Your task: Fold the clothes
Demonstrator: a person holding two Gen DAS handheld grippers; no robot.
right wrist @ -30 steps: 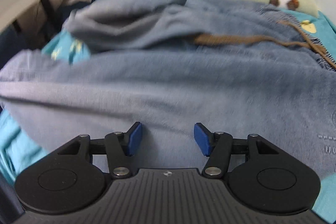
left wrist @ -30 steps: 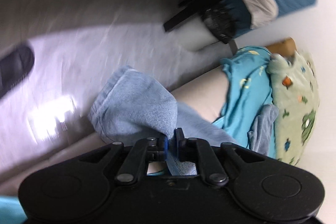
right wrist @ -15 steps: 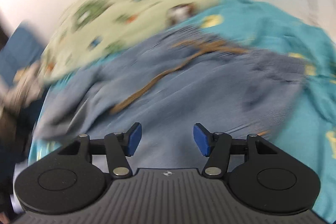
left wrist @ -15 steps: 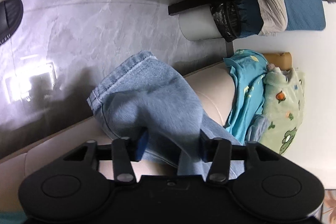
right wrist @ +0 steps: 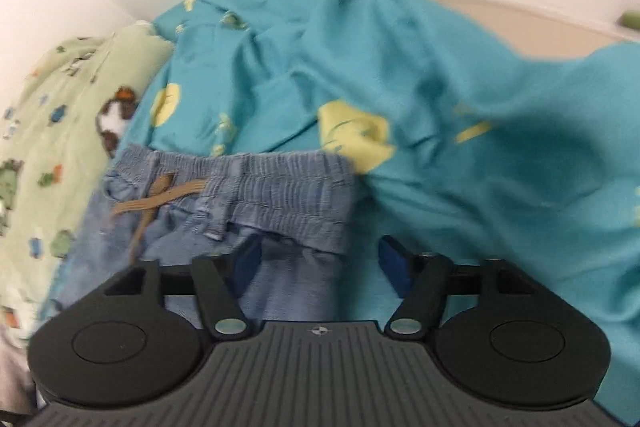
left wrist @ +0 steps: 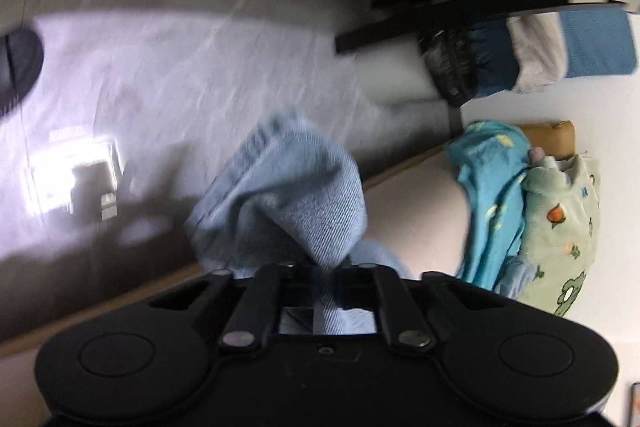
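The step in hand looked like getting a two-point hold on the jeans (left wrist: 288,203) so they could be lifted and laid flat for folding. To do it well, the right claw (right wrist: 320,259) would need to bite on the gathered waistband (right wrist: 276,187) itself, taking both layers near its corner and not the loose cloth below it, and to keep clear of the tan drawstring (right wrist: 160,199) at the left of the band. The teal blanket (right wrist: 440,87) lay just beside the waistband on the right of the frame, so the closing fingers risked catching it along with the denim. Once both ends were held, pulling them apart evenly would probably take out the twist.

The left claw (left wrist: 324,269) was fully shut on a bunch of pale denim near the hem of a trouser leg. The cloth rose in a crumpled peak above the fingers in the centre of the left view, over the edge of the bed (left wrist: 416,203), with the grey floor (left wrist: 200,47) beyond it in the upper left.

The right claw was part open and closing. The lower edge of the waistband hung down between its blue fingers (right wrist: 394,259) in the lower middle of the right view, but the picture was blurred and the pads did not appear to press on it yet. A green patterned blanket (right wrist: 60,115) lay at the left of that view.
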